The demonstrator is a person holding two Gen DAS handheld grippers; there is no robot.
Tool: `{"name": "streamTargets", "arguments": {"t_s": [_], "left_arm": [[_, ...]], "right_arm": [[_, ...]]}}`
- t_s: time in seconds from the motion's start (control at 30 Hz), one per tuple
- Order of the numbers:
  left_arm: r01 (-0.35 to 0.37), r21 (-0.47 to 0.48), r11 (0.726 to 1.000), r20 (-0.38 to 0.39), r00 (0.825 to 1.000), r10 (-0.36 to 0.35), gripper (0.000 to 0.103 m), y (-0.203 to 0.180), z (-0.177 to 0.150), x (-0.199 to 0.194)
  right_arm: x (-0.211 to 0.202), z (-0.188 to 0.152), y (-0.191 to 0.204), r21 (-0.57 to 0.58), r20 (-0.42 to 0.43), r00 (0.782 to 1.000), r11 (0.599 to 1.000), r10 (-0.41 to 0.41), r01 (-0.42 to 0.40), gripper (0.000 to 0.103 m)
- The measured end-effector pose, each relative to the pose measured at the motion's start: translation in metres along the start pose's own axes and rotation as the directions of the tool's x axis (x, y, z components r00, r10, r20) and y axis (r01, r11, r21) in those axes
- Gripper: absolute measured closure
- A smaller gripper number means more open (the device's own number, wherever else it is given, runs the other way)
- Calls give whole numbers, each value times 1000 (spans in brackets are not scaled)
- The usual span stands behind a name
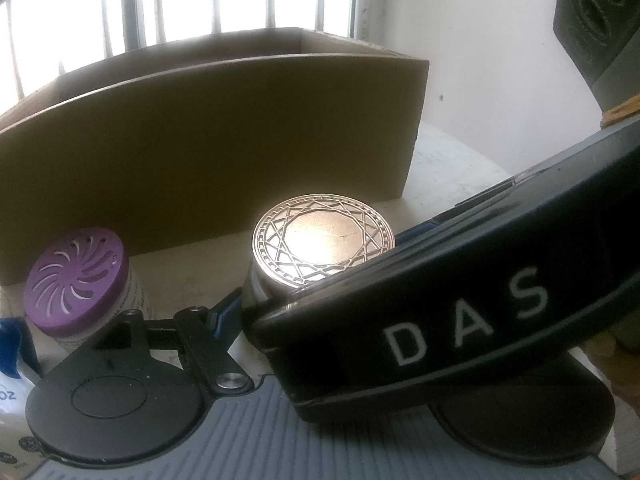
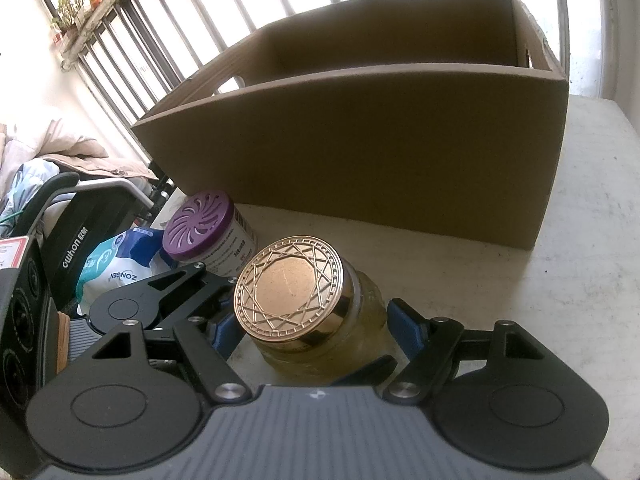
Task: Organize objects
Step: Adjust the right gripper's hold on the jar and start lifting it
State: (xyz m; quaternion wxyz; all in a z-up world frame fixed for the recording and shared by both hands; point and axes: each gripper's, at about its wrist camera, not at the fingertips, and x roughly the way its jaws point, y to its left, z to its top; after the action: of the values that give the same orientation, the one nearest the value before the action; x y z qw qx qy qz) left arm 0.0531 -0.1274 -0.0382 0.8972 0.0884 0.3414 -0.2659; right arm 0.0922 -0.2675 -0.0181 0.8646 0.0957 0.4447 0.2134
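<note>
A glass jar with a patterned gold lid (image 1: 324,244) (image 2: 288,292) stands on the pale table just in front of the cardboard box. My left gripper (image 1: 320,272) is shut on it; one blue pad (image 1: 224,312) presses its left side, and the other is hidden behind the right gripper's black body (image 1: 460,300). In the right wrist view one of its fingers (image 2: 188,280) reaches the jar from the left. My right gripper (image 2: 312,326) straddles the same jar. Its blue pads (image 2: 402,322) sit close on either side, and a thin gap shows on the right.
An open cardboard box (image 1: 200,152) (image 2: 360,152) fills the space behind the jar. A white canister with a purple vented lid (image 1: 76,272) (image 2: 200,228) stands to the left. Further left lie a blue-and-white packet (image 2: 116,264) and a black appliance (image 2: 76,236). Bare tabletop (image 2: 580,240) lies to the right.
</note>
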Motion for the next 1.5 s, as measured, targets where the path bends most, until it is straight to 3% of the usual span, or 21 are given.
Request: {"name": "streamTargets", "arguments": {"t_s": [0.8,1.3,1.5], "left_arm": [[20,-9,1000,13,1000,-20,18,3,-7,0],[7,38,999,57,998,-9,19,-1,-13,10],[12,38,999,64,998,-14,24,-2,-10,15]], "right_arm": [[-3,5,-2,-4,-44,999,1000,-17,16,21],[5,5,-6,-7,-102,995,1000,0,0,19],[7,8,-3,-28,-100,995,1000,-1,-1,21]]}}
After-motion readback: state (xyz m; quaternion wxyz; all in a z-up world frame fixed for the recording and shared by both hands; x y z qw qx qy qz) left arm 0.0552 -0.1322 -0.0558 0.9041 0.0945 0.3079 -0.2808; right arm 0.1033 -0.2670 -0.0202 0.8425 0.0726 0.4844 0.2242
